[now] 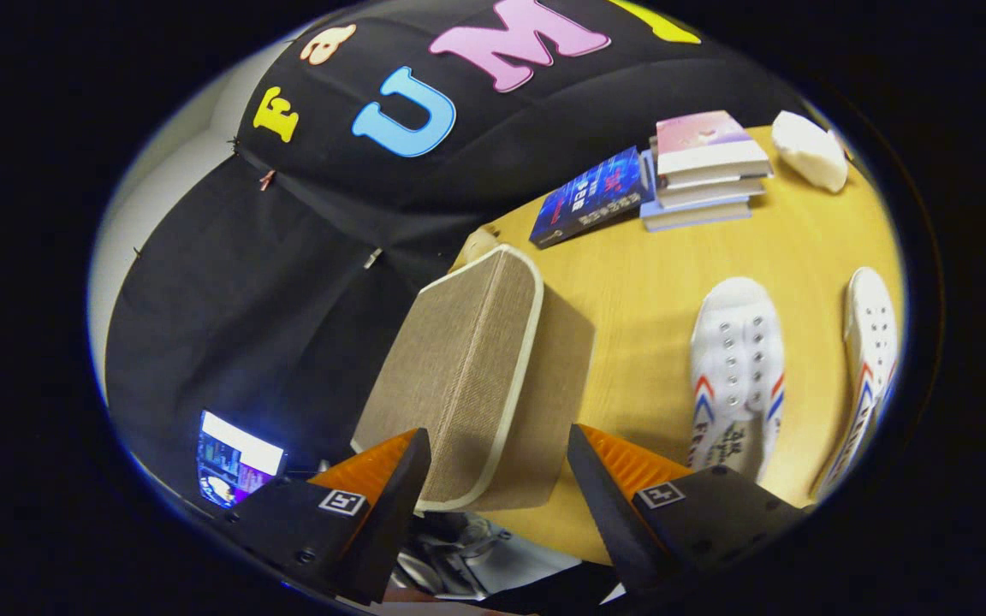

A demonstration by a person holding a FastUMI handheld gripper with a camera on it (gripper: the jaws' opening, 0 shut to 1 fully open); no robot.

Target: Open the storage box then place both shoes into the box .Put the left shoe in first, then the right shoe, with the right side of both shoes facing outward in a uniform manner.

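A beige fabric storage box [467,368] with cream trim stands on the wooden table [647,282], its lid down. My gripper [497,432] is open, and the box's near trimmed edge lies between the two fingers, which stand close to it on either side. Whether either finger touches the box I cannot tell. Two white lace-up shoes with red and blue stripes lie on the table beyond the right finger: one [737,359] nearer the box, the other [870,359] farther out by the table's edge.
A stack of books [707,171] and a flat dark blue book [591,197] lie at the table's far side, with a white lumpy object [811,151] beside them. A lit screen [236,466] glows off the table past the left finger.
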